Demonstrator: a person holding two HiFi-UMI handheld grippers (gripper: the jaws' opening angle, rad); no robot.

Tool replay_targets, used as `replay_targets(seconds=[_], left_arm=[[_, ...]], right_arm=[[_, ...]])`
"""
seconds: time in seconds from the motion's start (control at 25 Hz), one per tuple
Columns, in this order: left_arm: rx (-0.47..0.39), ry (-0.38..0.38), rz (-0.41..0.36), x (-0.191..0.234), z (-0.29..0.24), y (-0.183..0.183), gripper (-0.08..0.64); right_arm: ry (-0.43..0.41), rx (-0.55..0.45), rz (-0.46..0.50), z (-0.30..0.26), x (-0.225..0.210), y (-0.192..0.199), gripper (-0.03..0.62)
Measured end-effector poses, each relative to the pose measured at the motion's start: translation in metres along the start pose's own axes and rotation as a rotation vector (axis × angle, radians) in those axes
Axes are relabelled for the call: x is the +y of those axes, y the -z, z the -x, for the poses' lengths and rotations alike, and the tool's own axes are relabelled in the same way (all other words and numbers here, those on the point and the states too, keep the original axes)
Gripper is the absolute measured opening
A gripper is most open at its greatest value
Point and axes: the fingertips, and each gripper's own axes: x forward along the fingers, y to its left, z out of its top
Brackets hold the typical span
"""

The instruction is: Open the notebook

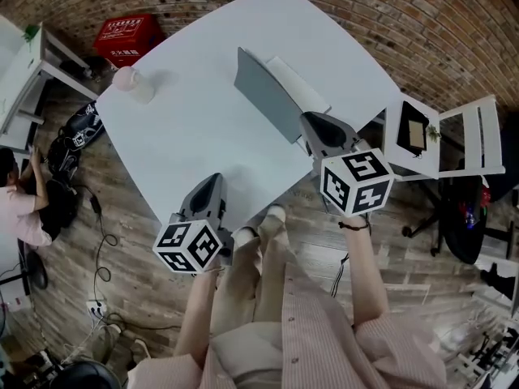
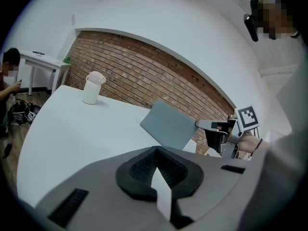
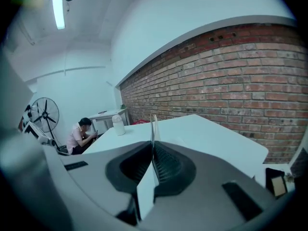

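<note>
Head view: one notebook (image 1: 293, 84) lies on the far-right part of the white table (image 1: 186, 136), its grey cover (image 1: 263, 96) raised steeply, so the opening step is judged to be under way. The right gripper (image 1: 312, 124) pinches the cover's edge; the left gripper (image 1: 211, 181) hovers at the table's near edge. Left gripper view: its jaws are pressed together, empty; one cup (image 2: 92, 87) stands well apart from the notebook. Right gripper view: the cover shows edge-on between the closed jaws. The next move probably calls for swinging the cover over and laying it flat. Count — two grippers, one notebook, one cup.
</note>
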Motion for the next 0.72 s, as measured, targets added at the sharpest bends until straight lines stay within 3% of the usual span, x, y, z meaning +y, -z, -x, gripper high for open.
replay_targets(seconds=[0.72], left_arm=[[-0.005, 0.024, 0.004, 0.014, 0.05, 0.02, -0.008]], right_arm=[[0.081, -0.015, 0.195, -0.001, 0.062, 0.019, 0.02]])
